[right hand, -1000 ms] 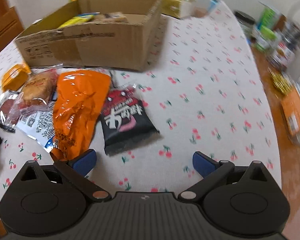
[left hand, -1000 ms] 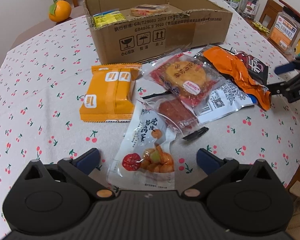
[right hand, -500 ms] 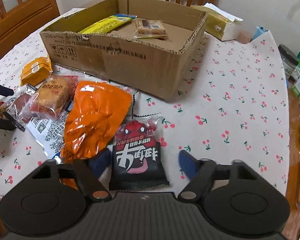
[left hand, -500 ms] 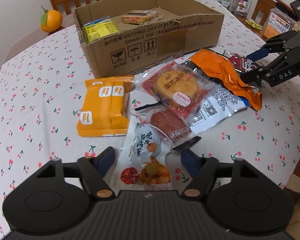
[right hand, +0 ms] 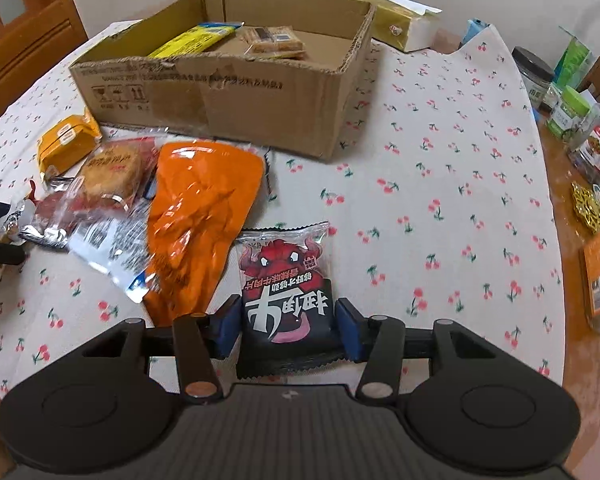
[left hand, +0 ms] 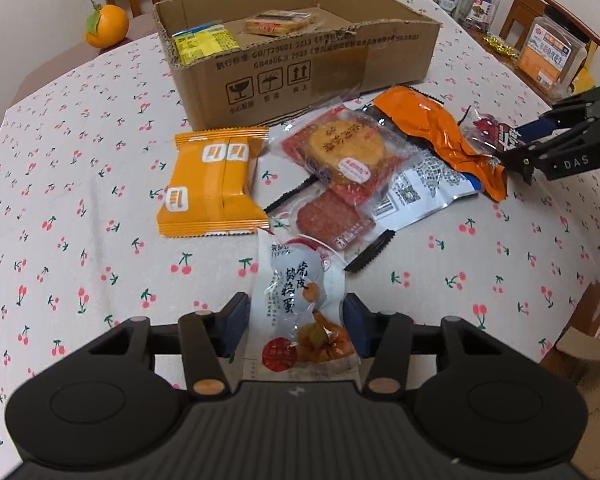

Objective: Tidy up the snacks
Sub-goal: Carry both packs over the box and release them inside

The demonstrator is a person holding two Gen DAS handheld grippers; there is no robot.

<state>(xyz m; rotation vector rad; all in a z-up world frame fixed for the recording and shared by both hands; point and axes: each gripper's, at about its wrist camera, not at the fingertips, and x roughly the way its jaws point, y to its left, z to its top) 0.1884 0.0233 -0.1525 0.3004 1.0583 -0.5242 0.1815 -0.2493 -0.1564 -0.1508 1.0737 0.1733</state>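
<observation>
1. My left gripper point(left hand: 296, 320) is closing on the white quail-egg pouch point(left hand: 300, 304). The pouch sits between the blue pads and both pads meet its side edges. It lies at the near end of the snack pile on the bench point(left hand: 80, 240).

2. My right gripper point(right hand: 286, 326) is closing on the black beef-snack packet point(right hand: 286, 292). Its pads are against the packet's sides. The packet lies just beside the orange foil bag point(right hand: 200, 216), near the bench's front.

3. Both packs look light and soft, with slick film that crinkles. I judge the pouch will sag and may slide. A hold across the lumpy filled middle should be safer than one on the flat sealed rim.

4. The black packet seems puffier and a bit firmer, so a squeeze across its width should hold. Too hard a squeeze could crush the contents.

5. The cardboard box point(left hand: 300, 64) stands behind the pile. It already holds a yellow packet point(left hand: 204, 42) and a wrapped biscuit point(left hand: 278, 24). I take it as the place to put both packs.

6. A second ago both pairs of jaws stood wide open. The black packet lay well ahead of my right pads, not between them. Now both are narrowed around their packs. The right gripper, which was only at the edge of my left view, now reaches in over the pile's far side.
</observation>
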